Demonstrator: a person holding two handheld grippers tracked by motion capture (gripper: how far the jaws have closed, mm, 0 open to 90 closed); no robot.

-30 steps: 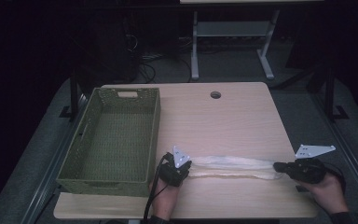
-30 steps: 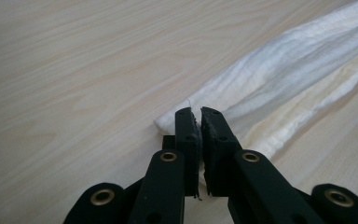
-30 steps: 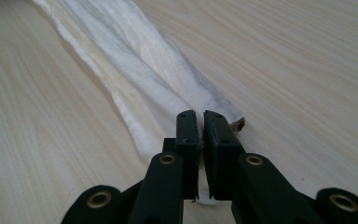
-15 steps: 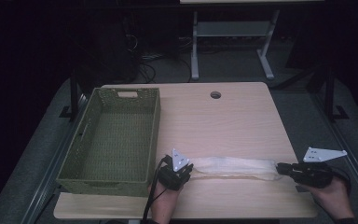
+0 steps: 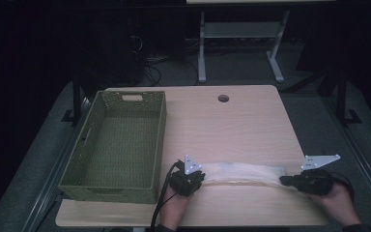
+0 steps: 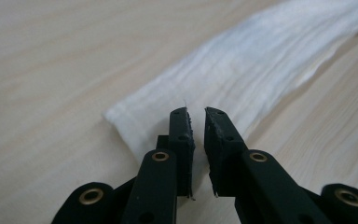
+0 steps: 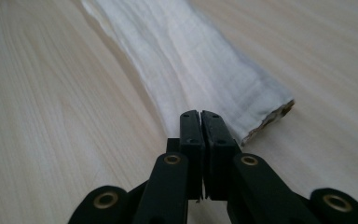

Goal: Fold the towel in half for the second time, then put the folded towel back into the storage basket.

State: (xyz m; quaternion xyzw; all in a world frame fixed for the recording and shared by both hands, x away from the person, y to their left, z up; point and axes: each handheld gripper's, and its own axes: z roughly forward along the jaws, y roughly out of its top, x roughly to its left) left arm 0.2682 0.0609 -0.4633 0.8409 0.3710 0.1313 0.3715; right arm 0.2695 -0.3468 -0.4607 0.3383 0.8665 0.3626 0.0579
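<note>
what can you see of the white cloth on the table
The long white folded fabric strip looks thin, gauzy and finely creased. It lies flat across the near part of the pale wooden table, right of the green woven basket. Its right end shows stacked layers. The left tongs stand slightly parted over one end; the right tongs are closed at a corner of the other, seemingly pinching it.

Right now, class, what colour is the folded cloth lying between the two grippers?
White; the cloth shows best in the right gripper view.
</note>
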